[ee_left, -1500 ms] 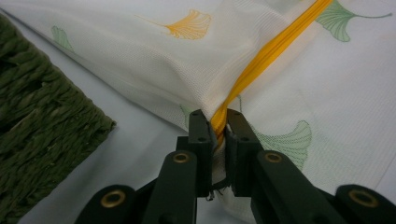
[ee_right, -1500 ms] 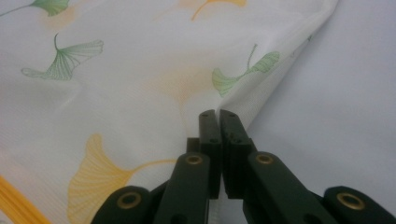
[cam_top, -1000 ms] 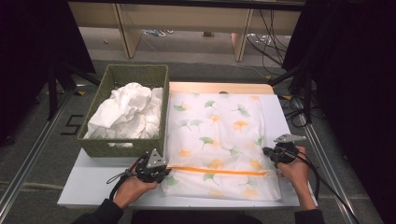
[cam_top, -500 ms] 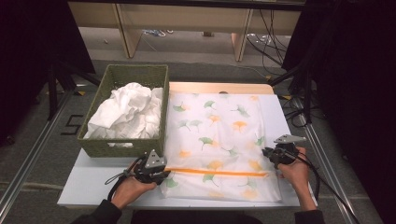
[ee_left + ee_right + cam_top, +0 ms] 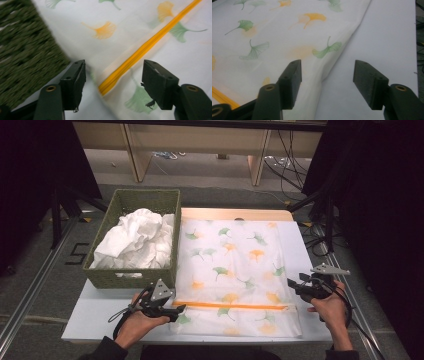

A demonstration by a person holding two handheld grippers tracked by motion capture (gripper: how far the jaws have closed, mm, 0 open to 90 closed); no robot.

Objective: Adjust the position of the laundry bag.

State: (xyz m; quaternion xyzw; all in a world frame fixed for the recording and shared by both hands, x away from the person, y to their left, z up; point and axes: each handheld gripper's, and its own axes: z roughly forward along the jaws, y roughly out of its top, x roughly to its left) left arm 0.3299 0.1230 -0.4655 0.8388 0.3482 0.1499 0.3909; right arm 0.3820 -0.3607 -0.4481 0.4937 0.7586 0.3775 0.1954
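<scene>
The left hand-held gripper (image 5: 176,310) and the right hand-held gripper (image 5: 291,284) have just been opened, nothing being gripped. The white ginkgo-leaf printed cloth with an orange stripe (image 5: 232,270) is left spread flat on the white worktop (image 5: 95,320); crumpled white laundry (image 5: 135,242) remains in the green woven basket (image 5: 145,199), judged still to be handled

The right gripper (image 5: 325,82) points along its 2 black jaws, which have just been opening and now stand wide apart with nothing clamped. A white cloth (image 5: 282,37) printed with green and orange ginkgo leaves lies flat left of a bare white table (image 5: 387,37); the cloth's right edge runs between the jaws
</scene>
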